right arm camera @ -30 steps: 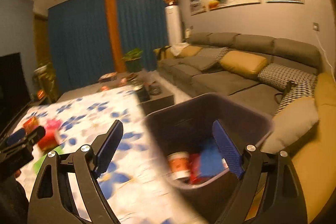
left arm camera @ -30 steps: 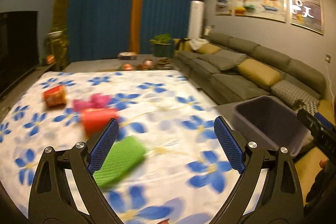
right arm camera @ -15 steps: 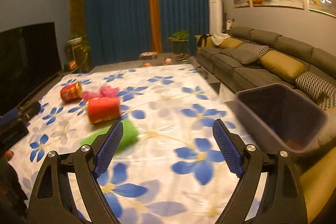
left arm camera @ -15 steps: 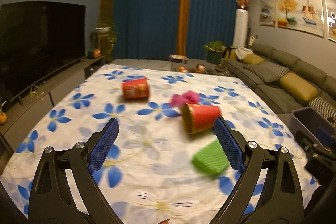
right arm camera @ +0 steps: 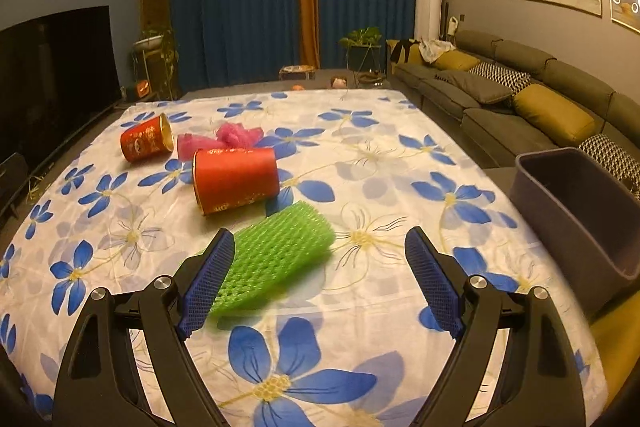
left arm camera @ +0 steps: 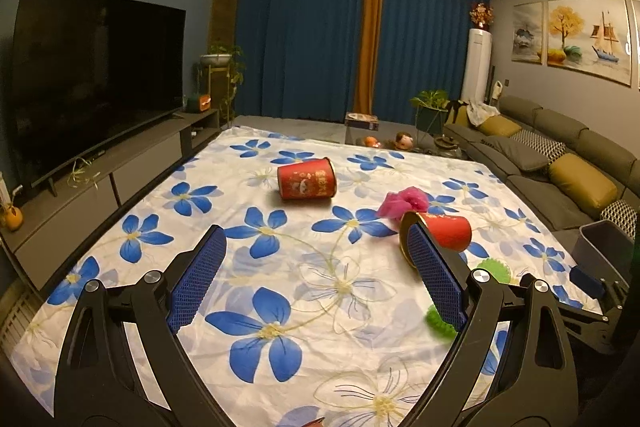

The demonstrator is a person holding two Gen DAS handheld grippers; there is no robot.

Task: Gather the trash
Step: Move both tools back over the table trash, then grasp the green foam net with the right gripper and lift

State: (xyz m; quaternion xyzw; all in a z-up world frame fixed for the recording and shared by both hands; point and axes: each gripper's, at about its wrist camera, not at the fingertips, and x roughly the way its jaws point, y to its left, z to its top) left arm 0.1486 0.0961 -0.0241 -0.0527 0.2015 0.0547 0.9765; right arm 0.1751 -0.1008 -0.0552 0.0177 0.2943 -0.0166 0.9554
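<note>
Thin printed cloth sheet (right arm camera: 360, 155), green foam mesh sleeve (right arm camera: 276, 255), glossy red cups (right arm camera: 236, 179), smooth plastic bin (right arm camera: 576, 211)

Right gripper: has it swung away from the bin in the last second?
Yes. The right gripper has swung left: the bin, earlier between its fingers, now sits at the right edge, with green foam netting ahead.

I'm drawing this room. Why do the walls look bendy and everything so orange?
Left wrist view: the fisheye lens bows the ceiling edge and the TV, and corners go black. Right wrist view: warm lamp light tints the flowered sheet yellowish; the green foam net and nearer red cup look sharp, with soft shadows beneath them.
</note>
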